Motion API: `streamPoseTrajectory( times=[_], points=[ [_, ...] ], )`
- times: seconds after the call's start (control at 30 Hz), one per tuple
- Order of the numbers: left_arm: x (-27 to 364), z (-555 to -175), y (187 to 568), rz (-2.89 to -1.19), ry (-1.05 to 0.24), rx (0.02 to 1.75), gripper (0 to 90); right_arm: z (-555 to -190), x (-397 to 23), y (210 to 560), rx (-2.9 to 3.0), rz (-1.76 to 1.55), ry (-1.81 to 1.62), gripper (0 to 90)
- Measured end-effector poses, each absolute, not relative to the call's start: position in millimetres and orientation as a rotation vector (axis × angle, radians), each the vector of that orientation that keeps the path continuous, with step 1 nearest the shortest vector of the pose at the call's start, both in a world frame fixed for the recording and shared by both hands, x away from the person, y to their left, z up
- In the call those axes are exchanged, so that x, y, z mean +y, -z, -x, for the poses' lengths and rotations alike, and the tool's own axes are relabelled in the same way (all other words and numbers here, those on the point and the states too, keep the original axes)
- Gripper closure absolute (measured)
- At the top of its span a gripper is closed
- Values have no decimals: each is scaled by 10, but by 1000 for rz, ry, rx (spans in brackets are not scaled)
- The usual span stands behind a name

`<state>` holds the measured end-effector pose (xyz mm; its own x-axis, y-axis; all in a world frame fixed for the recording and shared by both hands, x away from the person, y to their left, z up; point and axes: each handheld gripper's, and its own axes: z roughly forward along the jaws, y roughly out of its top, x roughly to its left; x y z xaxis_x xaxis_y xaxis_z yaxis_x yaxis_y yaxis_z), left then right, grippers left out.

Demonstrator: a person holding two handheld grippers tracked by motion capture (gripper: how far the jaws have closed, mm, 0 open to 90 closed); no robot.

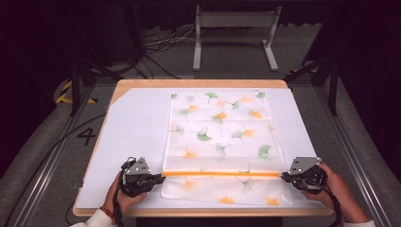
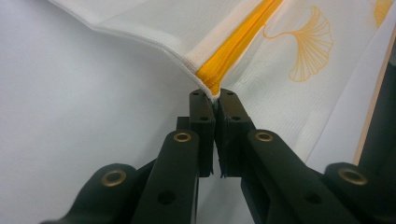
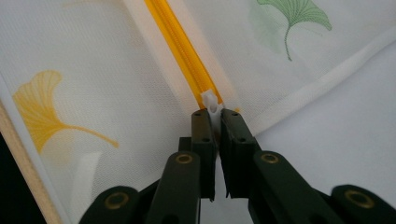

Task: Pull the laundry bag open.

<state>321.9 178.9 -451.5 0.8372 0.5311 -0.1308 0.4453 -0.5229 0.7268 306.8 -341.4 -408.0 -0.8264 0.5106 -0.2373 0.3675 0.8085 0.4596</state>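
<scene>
left gripper (image 1: 163, 178), right gripper (image 1: 283, 176), clamping zipper (image 1: 222, 174) ends

1. The bag (image 1: 222, 137) is showing as fine white mesh cloth, matt, printed with leaves.
2. Its zipper (image 1: 222, 174) is looking like glossy orange plastic.
3. The sheet (image 1: 137, 142) is lying smooth and matt white.
4. The table (image 1: 198, 83) is showing pale wood at its edge.

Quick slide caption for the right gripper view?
Right claw shut on the white zipper pull at the end of the mesh bag's orange zipper.
</scene>
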Motion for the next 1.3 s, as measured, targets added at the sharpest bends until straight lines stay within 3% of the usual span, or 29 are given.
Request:
streamPoseTrajectory(
  times=[1.3],
  points=[
    [1975,-3145,4428,-2131,-269,711,787,-3049,-3446,3997,2634,-704,-741,809]
  ],
)
